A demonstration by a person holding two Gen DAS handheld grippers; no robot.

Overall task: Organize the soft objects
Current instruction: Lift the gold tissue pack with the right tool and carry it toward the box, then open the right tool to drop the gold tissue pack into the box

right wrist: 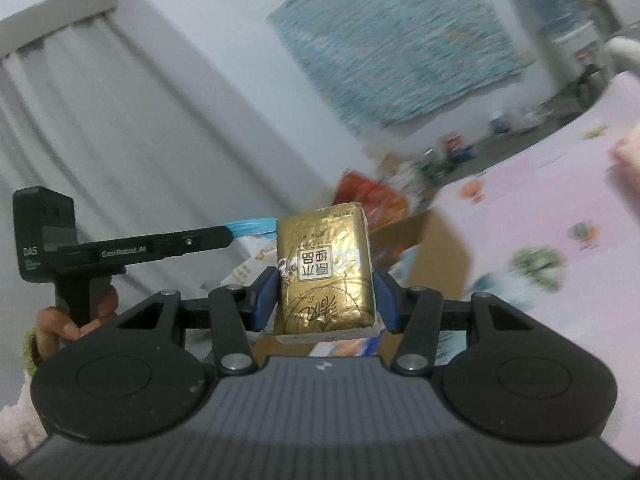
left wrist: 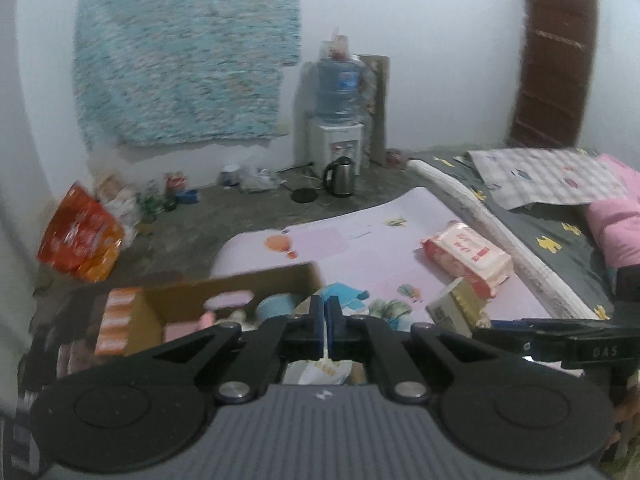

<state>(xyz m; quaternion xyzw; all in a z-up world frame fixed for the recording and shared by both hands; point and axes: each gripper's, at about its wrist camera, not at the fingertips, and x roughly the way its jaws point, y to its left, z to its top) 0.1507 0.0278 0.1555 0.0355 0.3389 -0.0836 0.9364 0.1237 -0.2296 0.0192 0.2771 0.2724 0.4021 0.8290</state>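
Observation:
My right gripper is shut on a gold tissue pack and holds it in the air over the cardboard box. The pack also shows in the left wrist view. My left gripper is shut over the open cardboard box and pinches something thin and white between its pads; in the right wrist view a light blue plastic piece sticks out of its tips. A pink and white wipes pack lies on the pink mat.
The box holds several soft items. A bed with a grey sheet and a checked cloth is at the right. A water dispenser, a kettle and orange bags stand on the floor by the wall.

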